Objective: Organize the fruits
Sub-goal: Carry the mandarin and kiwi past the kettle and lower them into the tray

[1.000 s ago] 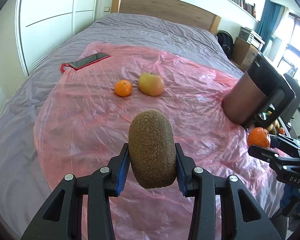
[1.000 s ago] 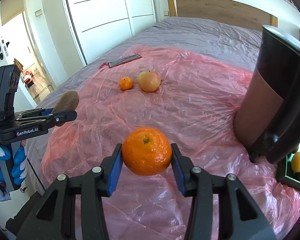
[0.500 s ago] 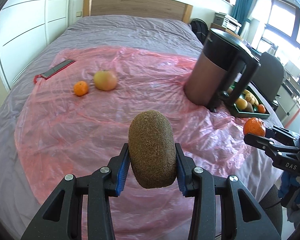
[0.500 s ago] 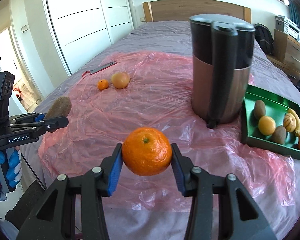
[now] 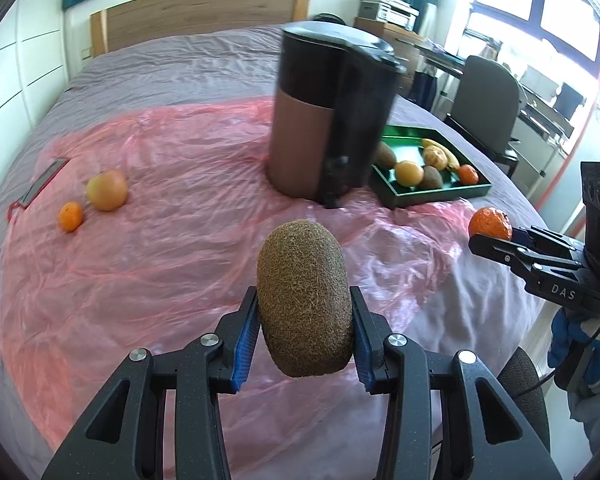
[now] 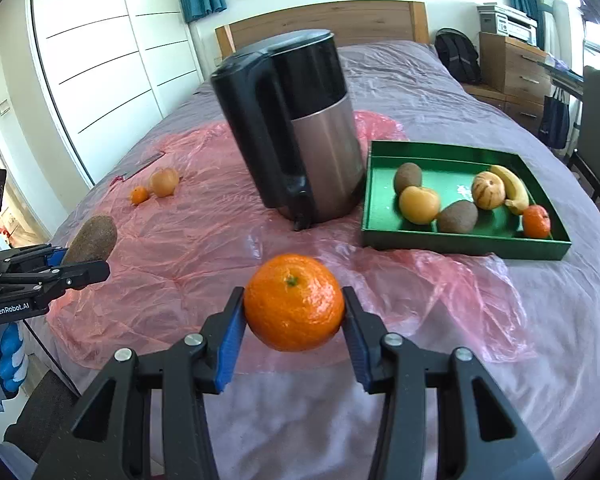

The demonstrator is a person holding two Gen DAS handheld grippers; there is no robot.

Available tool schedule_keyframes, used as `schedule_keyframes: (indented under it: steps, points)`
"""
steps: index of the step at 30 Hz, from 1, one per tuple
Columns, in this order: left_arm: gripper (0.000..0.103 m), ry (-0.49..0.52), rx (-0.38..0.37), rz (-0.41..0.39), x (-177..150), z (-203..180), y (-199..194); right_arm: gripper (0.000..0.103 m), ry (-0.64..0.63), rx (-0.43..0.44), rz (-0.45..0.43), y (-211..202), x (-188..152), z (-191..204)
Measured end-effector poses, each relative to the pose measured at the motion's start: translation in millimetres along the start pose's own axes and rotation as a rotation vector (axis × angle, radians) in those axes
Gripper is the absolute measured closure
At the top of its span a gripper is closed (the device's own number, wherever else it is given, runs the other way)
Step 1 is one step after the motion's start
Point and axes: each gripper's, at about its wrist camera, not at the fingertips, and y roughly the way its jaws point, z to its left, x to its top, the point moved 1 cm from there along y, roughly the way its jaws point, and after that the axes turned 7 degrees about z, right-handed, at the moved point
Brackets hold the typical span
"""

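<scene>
My left gripper [image 5: 303,334] is shut on a brown kiwi [image 5: 303,298], held above the pink plastic sheet [image 5: 160,248] on the bed. Shut on an orange mandarin [image 6: 294,302], my right gripper [image 6: 294,334] hangs over the bed's near edge. A green tray [image 6: 464,242] sits beyond it to the right, holding two kiwis, an orange fruit, a striped fruit, a banana and a mandarin. In the left wrist view the tray [image 5: 432,196] lies far right, behind the kettle. A loose mandarin [image 5: 70,216] and an apple [image 5: 107,189] lie at the sheet's left.
A tall black and copper kettle [image 6: 296,128] stands on the sheet just left of the tray. A phone [image 5: 40,186] lies at the sheet's far left edge. A chair [image 5: 484,100] and a desk stand right of the bed.
Both views have swung right across the bed: the kettle and green tray have come towards the centre, the loose mandarin and apple have slid left. Each gripper keeps its fruit.
</scene>
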Motion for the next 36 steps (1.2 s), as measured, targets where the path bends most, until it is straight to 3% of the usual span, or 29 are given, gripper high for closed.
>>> schedule_keyframes:
  steps: [10,18,26,36]
  points:
    - [0.066,0.126,-0.046,0.033,27.4,-62.4,24.5,0.047,0.111,-0.062,-0.022,-13.6,-10.6,-66.8]
    - [0.066,0.212,-0.094,0.047,61.4,-114.0,48.4,0.047,0.139,-0.106,-0.051,-15.4,4.4,-110.6]
    - [0.066,0.247,-0.129,0.028,119.5,-159.7,82.8,0.047,0.155,-0.144,-0.075,1.0,32.0,-154.1]
    - [0.066,0.193,-0.075,0.016,205.8,-190.5,166.9,0.047,0.163,-0.177,-0.079,41.8,65.1,-204.2]
